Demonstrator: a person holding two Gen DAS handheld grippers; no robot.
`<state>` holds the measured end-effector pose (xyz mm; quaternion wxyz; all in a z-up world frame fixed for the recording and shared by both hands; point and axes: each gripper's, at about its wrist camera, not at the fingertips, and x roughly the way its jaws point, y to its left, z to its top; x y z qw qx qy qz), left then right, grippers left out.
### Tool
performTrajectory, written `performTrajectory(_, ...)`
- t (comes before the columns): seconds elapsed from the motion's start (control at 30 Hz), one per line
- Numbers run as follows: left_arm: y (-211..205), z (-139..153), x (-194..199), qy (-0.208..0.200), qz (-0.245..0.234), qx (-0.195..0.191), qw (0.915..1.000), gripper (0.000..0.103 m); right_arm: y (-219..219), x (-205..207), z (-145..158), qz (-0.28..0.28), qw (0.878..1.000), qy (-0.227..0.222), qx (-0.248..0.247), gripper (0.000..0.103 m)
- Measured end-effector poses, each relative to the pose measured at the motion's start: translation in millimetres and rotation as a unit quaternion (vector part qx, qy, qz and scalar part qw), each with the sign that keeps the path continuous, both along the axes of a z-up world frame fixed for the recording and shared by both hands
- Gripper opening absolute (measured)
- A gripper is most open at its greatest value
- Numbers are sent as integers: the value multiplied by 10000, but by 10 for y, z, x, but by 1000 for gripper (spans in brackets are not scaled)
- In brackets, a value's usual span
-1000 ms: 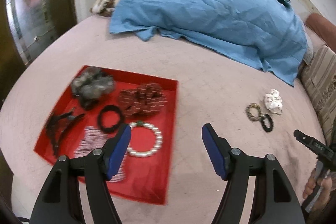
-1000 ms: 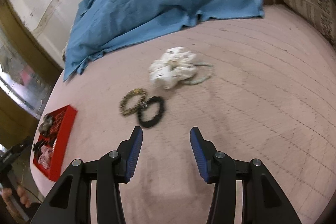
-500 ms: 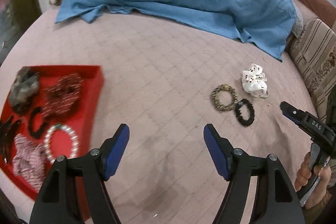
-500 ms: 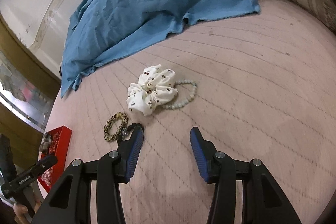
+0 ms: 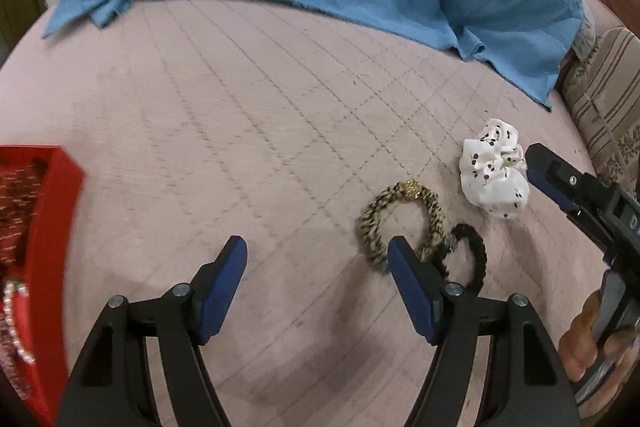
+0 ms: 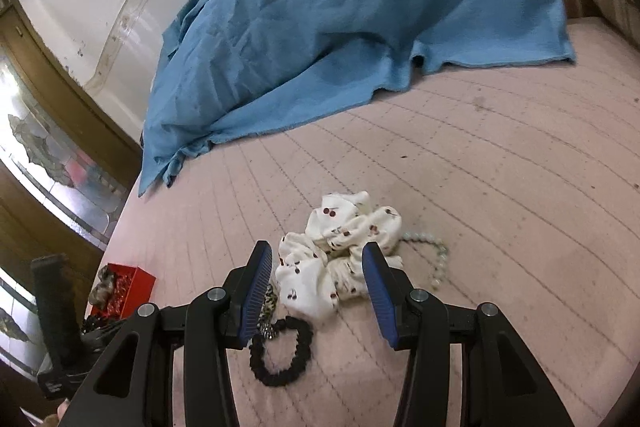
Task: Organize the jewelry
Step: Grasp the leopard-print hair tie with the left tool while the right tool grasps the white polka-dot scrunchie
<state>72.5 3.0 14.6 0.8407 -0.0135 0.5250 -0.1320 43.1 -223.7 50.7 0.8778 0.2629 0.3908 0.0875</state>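
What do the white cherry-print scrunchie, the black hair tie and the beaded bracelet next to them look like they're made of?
White scrunchie: soft woven fabric, matte, gathered into puffy folds with a printed cherry pattern.
Black hair tie: probably elastic under a fuzzy, ribbed textile cover; dull, no shine.
Beaded bracelet: small round pale beads with a slight gloss, likely plastic or faux pearl; cannot tell which.

Almost no writing can be read. In the left wrist view, the right tongs (image 5: 538,169) enter from the right edge, and the black body behind their blue pad carries a white mark that looks like a single letter "D", cut off by the edge. The white scrunchie (image 6: 340,251) between the right tongs' pads bears a cherry print, not lettering.
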Motion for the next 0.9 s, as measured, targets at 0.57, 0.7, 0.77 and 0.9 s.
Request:
performTrajectory(0.57, -642, 46, -61, -721, -825, 1067, 9882, 5, 222, 205, -209, 602, 9977, 199, -231, 8)
performTrajectory(0.7, -542, 193, -138, -705, -791, 777, 9913, 5, 233, 166, -125, 608, 9979, 126, -160, 7)
performTrajectory(0.77, -465, 274, -182, -703, -742, 634, 9927, 5, 223, 139, -77, 590, 9981, 77, -132, 7)
performTrajectory(0.9, -272, 450, -284, -696, -564, 332, 9954, 5, 241, 94, 12, 579, 9982, -14, -128, 7)
